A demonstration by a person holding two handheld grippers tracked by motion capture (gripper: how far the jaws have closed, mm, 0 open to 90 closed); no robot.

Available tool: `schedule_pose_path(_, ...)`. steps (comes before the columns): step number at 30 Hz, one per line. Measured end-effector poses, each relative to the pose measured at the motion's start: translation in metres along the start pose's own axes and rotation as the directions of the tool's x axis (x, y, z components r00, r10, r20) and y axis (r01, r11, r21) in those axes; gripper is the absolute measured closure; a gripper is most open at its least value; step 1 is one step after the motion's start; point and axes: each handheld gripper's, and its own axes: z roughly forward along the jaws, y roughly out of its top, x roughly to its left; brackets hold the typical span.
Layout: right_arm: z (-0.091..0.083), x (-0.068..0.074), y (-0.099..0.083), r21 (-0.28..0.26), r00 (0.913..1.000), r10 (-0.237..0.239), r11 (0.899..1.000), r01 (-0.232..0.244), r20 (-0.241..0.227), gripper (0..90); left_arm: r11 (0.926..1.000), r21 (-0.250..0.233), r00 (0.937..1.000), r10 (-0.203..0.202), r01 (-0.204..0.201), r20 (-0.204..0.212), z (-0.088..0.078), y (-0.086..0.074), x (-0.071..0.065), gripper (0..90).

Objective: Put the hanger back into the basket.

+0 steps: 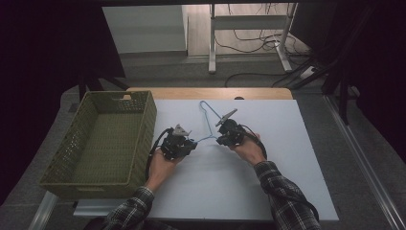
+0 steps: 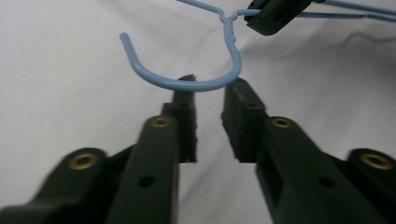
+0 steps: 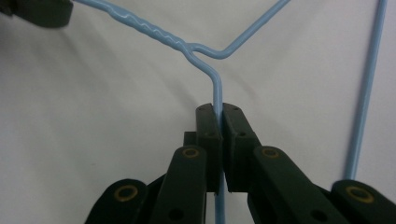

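While the right gripper (image 3: 219, 140) pinches the thin blue wire hanger (image 3: 217, 88), the left gripper's (image 2: 209, 93) fingers stand slightly spread

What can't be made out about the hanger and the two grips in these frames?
- Blue wire hanger, high view: too thin and small to trace; both grippers cover its hook end.
- Hanger, right gripper view: the right gripper is shut on one wire; the wire runs on hidden behind the jaws, and the frame edges cut the rest off.
- Left gripper, left gripper view: hook crosses its jaw tips; contact unclear.
- Green basket, high view: floor too dark to check.
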Motion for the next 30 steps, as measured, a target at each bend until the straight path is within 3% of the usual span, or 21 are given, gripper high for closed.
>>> schedule_pose_path(2, -0.006, 0.0, 0.0, -0.032, 0.9999, -0.002, 0.999, 0.003, 0.012, 86.4, 0.9998, -0.02, 0.9999, -0.004, 0.005, 0.012, -0.002, -0.001, -0.001, 64.0)
schedule_pose_path(6, -0.029, 0.002, 0.004, -0.103, 0.9997, 0.02, 0.994, -0.021, -0.015, 86.6, 0.9968, -0.079, 0.9989, 0.001, 0.002, 0.046, -0.006, 0.003, -0.003, 48.2)
schedule_pose_path(7, -0.031, 0.003, 0.005, -0.11, 0.9998, 0.015, 0.994, -0.017, -0.016, 86.6, 0.9926, -0.121, 0.9979, 0.006, 0.002, 0.065, -0.011, 0.006, -0.006, 46.4)
schedule_pose_path(8, -0.031, 0.003, 0.005, -0.11, 0.9998, 0.015, 0.994, -0.017, -0.016, 86.6, 0.9926, -0.121, 0.9979, 0.006, 0.002, 0.065, -0.011, 0.006, -0.006, 44.3)
schedule_pose_path(11, -0.042, 0.009, 0.008, -0.129, 0.9993, 0.017, 0.991, -0.021, -0.032, 86.6, 0.9752, -0.221, 0.9959, 0.015, 0.005, 0.089, -0.022, 0.014, -0.011, 43.5)
schedule_pose_path(14, -0.051, 0.018, 0.011, -0.147, 0.997, 0.025, 0.989, -0.036, -0.074, 86.5, 0.9629, -0.269, 0.9965, 0.04, -0.019, 0.074, -0.03, 0.02, -0.015, 49.8)
schedule_pose_path(15, -0.051, 0.019, 0.011, -0.147, 0.9963, 0.026, 0.988, -0.038, -0.081, 86.5, 0.9556, -0.293, 0.9962, 0.053, -0.03, 0.069, -0.034, 0.022, -0.017, 51.4)
schedule_pose_path(19, -0.053, 0.024, 0.011, -0.147, 0.9934, 0.027, 0.988, -0.043, -0.111, 86.5, 0.947, -0.318, 0.9946, 0.071, -0.044, 0.076, -0.037, 0.023, -0.019, 58.9)
schedule_pose_path(24, -0.051, 0.031, 0.011, -0.145, 0.9894, 0.019, 0.989, -0.04, -0.144, 86.4, 0.9473, -0.31, 0.9937, 0.101, -0.081, 0.048, -0.038, 0.022, -0.024, 81.1)
schedule_pose_path(27, -0.051, 0.034, 0.011, -0.142, 0.9864, 0.026, 0.989, -0.05, -0.162, 86.0, 0.9458, -0.292, 0.9896, 0.142, -0.142, -0.022, -0.041, 0.024, -0.031, 85.6)
schedule_pose_path(28, -0.052, 0.036, 0.011, -0.141, 0.9885, 0.019, 0.989, -0.041, -0.15, 84.9, 0.9516, -0.273, 0.99, 0.138, -0.141, -0.031, -0.043, 0.027, -0.033, 85.8)
schedule_pose_path(30, -0.054, 0.038, 0.011, -0.144, 0.9906, 0.016, 0.989, -0.035, -0.136, 82.7, 0.9552, -0.267, 0.9919, 0.123, -0.127, -0.031, -0.044, 0.03, -0.034, 85.9)
